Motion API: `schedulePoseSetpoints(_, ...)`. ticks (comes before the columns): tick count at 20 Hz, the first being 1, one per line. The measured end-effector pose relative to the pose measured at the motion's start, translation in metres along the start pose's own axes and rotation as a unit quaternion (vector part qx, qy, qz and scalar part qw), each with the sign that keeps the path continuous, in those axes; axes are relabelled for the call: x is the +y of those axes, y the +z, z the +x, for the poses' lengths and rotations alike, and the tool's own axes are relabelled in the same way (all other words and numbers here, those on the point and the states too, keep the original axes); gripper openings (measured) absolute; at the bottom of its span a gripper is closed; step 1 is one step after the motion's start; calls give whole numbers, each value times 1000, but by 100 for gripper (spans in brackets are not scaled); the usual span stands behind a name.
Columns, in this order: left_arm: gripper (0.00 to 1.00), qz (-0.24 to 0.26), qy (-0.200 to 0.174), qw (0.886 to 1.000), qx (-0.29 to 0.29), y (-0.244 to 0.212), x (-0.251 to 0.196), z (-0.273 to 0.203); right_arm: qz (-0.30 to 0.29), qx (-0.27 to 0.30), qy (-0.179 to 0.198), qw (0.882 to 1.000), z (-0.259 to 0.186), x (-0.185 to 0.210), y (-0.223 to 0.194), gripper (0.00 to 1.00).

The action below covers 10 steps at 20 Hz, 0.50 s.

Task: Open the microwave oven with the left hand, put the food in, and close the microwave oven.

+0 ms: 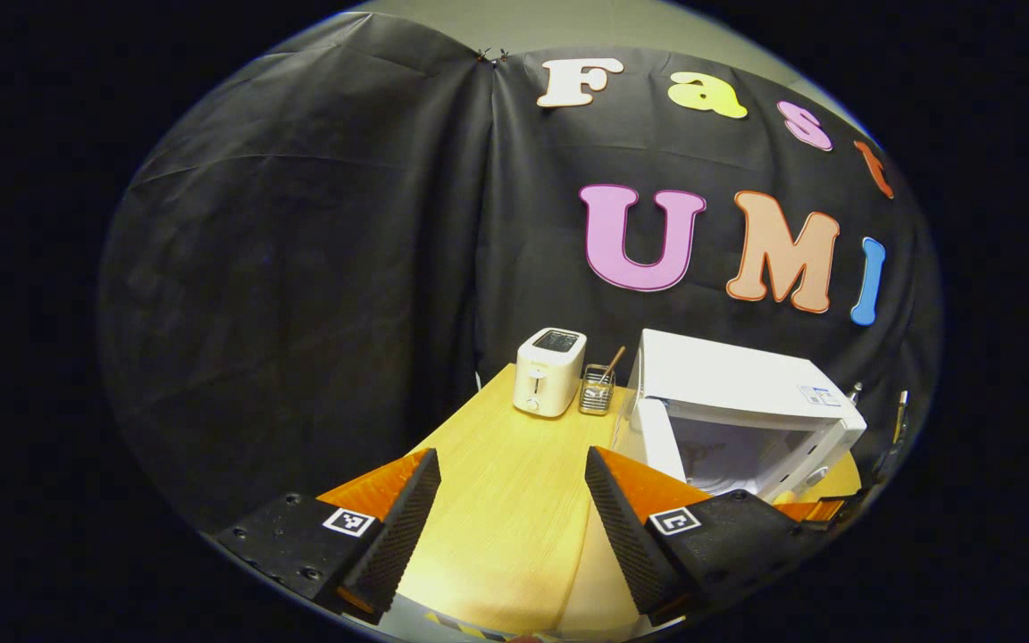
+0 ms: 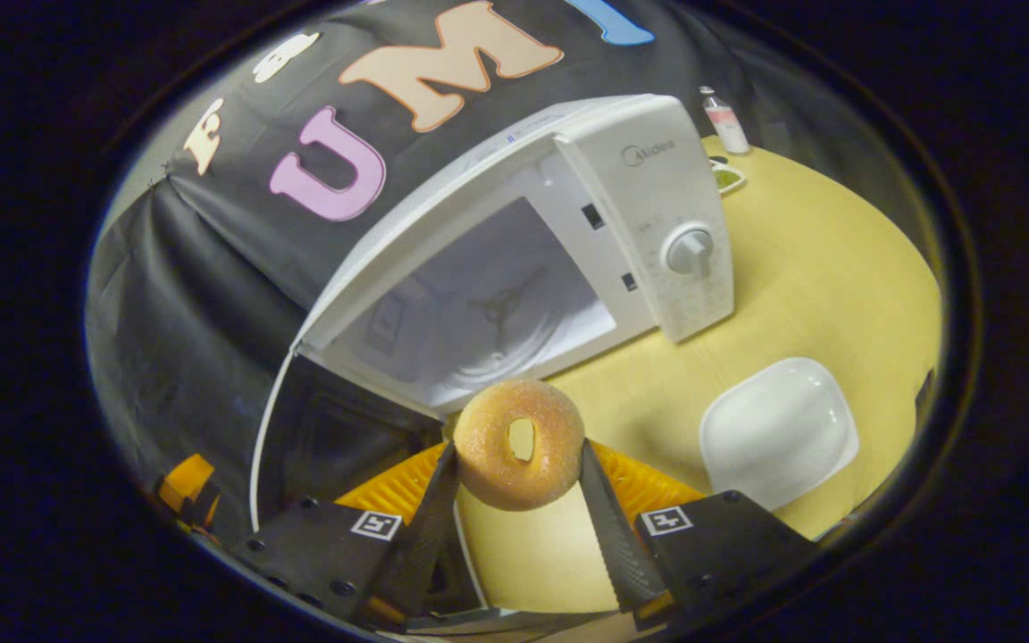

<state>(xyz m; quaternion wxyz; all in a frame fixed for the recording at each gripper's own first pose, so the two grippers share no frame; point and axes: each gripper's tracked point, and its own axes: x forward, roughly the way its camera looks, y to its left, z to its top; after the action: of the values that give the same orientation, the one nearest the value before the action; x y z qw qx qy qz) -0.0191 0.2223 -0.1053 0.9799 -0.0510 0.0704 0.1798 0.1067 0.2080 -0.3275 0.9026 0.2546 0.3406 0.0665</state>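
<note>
The white microwave (image 2: 568,223) stands on the wooden table with its door (image 2: 336,446) swung wide open, showing the pale cavity (image 2: 488,304). My right gripper (image 2: 519,460) is shut on a sugared donut (image 2: 519,455), held upright just in front of the cavity's lower edge. In the left gripper view the microwave (image 1: 738,402) sits at the right with its door (image 1: 653,438) open. My left gripper (image 1: 510,482) hangs open over the table, left of the microwave, with nothing between its fingers.
A white toaster (image 1: 550,371) and a wire cutlery holder (image 1: 597,390) stand at the back of the table (image 1: 497,509). A white dish (image 2: 778,433) lies right of the donut. A small bottle (image 2: 724,121) stands behind the microwave.
</note>
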Motion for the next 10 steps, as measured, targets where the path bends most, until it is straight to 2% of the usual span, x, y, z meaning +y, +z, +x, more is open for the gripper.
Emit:
schedulePoseSetpoints(5,96,-12,-10,1000,12,-9,9,-4,23,-48,12,999,45,29,16,75)
schedulePoseSetpoints(10,96,-32,-8,999,24,-21,20,-7,4,-92,10,996,82,43,27,75)
